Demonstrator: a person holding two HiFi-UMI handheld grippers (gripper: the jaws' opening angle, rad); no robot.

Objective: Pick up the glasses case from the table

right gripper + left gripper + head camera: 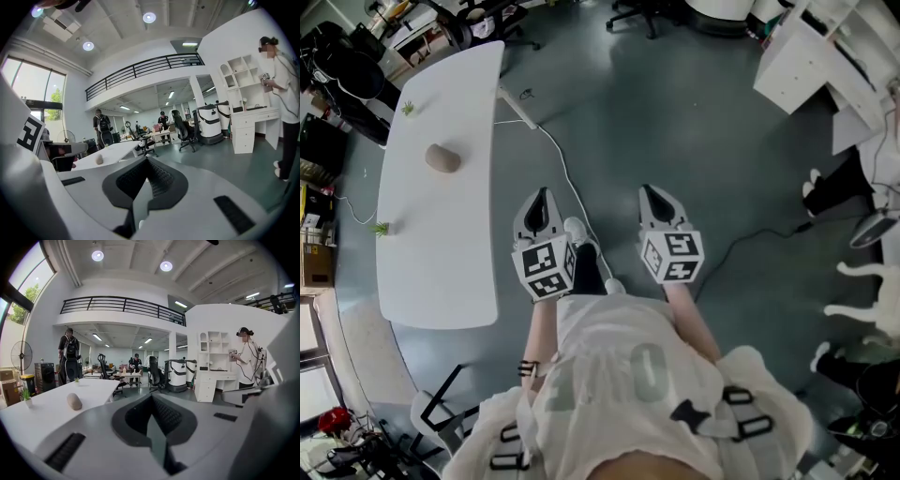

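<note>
The glasses case (442, 157) is a small beige-grey oval lying on the long white table (441, 272) at the left. It also shows in the left gripper view as the case (73, 401) and, small and far off, in the right gripper view as the case (99, 160). Both grippers are held over the grey floor, well to the right of the table and apart from the case. My left gripper (542, 194) is shut with nothing in it, jaws meeting at a point (151, 396). My right gripper (649, 191) is likewise shut and empty (147, 160).
Two small green plants (408, 108) (382, 228) stand on the table. A white cable (558, 155) runs across the floor from the table's leg. Office chairs (649, 11) and a white cabinet (811, 56) stand at the back; a person (246, 359) stands by white shelves.
</note>
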